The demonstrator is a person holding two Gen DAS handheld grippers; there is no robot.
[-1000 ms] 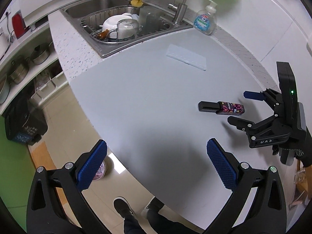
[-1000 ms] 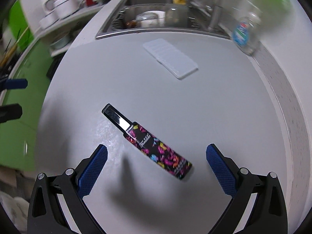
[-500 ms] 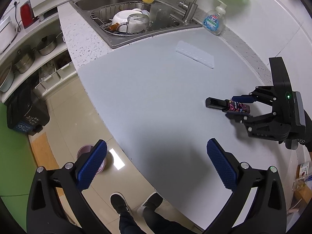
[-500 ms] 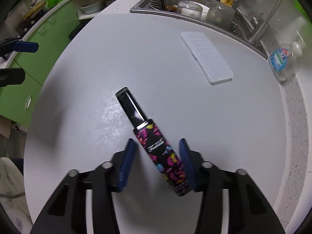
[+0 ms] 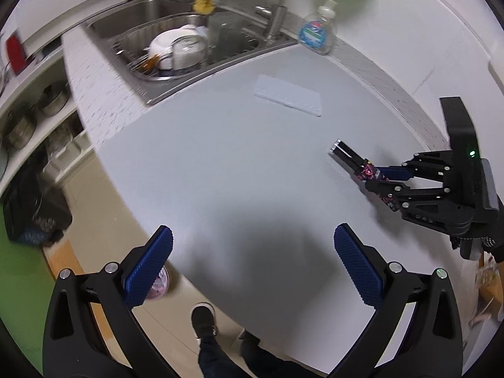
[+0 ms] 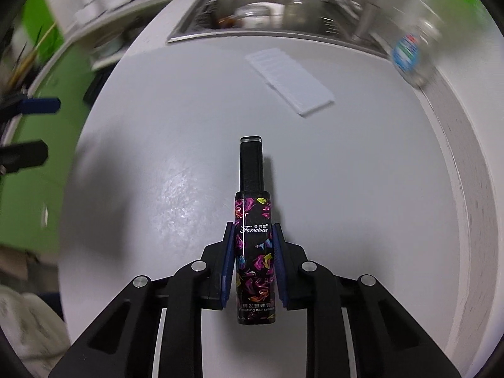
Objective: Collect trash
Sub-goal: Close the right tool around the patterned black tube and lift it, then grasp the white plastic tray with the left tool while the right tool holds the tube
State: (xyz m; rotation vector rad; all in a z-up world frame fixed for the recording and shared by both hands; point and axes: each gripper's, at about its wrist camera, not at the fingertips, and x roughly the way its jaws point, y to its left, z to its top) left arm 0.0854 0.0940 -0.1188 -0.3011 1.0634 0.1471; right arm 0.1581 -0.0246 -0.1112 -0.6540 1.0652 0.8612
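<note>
Trash item in hand: a slim black cosmetic tube with pink and yellow print point(image 6: 254, 252), lying on the pale grey tabletop point(image 6: 362, 189), well apart from the flat white ribbed plastic tray point(image 6: 289, 85). The right gripper point(image 6: 254, 258) is closing; both blue fingers point(image 6: 278, 261) press the tube's printed body, cap pointing away. A firm, centred hold should be confirmed before lifting straight up. The left gripper point(image 5: 252, 264) hangs over the tabletop edge, fingers spread wide and empty.

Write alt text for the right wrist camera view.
The right gripper is closing its blue pads on a black tube with pink and yellow print, over a grey counter. A white ridged tray lies beyond, near a steel sink.
</note>
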